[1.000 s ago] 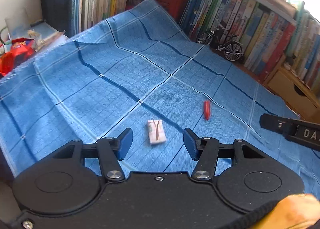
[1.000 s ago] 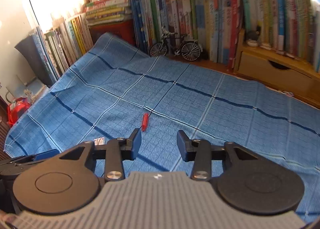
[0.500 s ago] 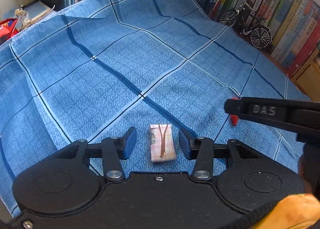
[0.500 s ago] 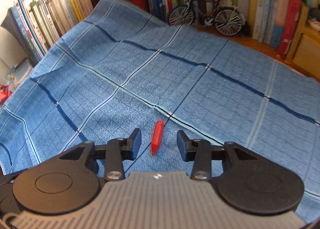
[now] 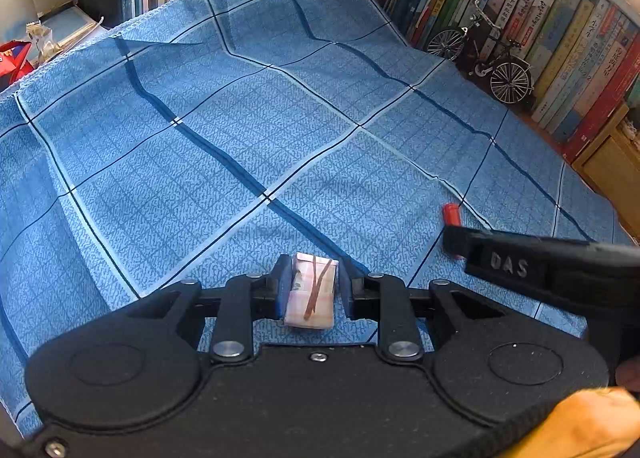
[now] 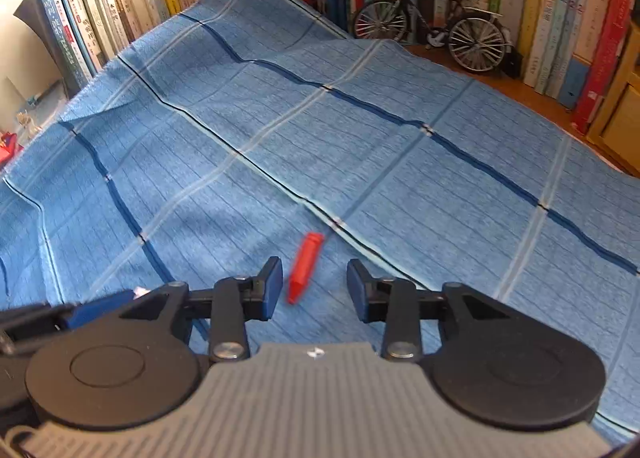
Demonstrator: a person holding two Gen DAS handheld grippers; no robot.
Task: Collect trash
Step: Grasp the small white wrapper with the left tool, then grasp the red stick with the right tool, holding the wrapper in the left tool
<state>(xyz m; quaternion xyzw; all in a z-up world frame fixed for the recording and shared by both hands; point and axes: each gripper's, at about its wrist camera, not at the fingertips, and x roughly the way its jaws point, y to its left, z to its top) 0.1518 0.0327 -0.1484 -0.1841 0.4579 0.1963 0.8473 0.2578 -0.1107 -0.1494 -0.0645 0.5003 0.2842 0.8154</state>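
Observation:
A small pinkish-white folded packet [image 5: 311, 292] with brown stripes lies on the blue checked cloth [image 5: 200, 161]. My left gripper [image 5: 312, 286] is shut on it, both blue pads pressing its sides. A red crayon-shaped piece [image 6: 306, 266] lies on the cloth [image 6: 400, 177] between the fingers of my right gripper [image 6: 314, 290], which stands open, the piece nearer the left pad. In the left wrist view the red piece [image 5: 451, 213] shows partly behind a right gripper finger [image 5: 512, 264]. A sliver of the packet [image 6: 140, 291] shows in the right wrist view.
Rows of upright books [image 5: 560, 41] line the back and left edges of the cloth. A model bicycle [image 6: 432, 33] stands at the back right, beside a wooden drawer unit [image 5: 608, 169]. Red and white clutter [image 5: 16, 57] sits past the cloth's left edge.
Both grippers moved forward and down. The left gripper's fingers shut onto the packet. The right gripper came around the red piece and stayed open.

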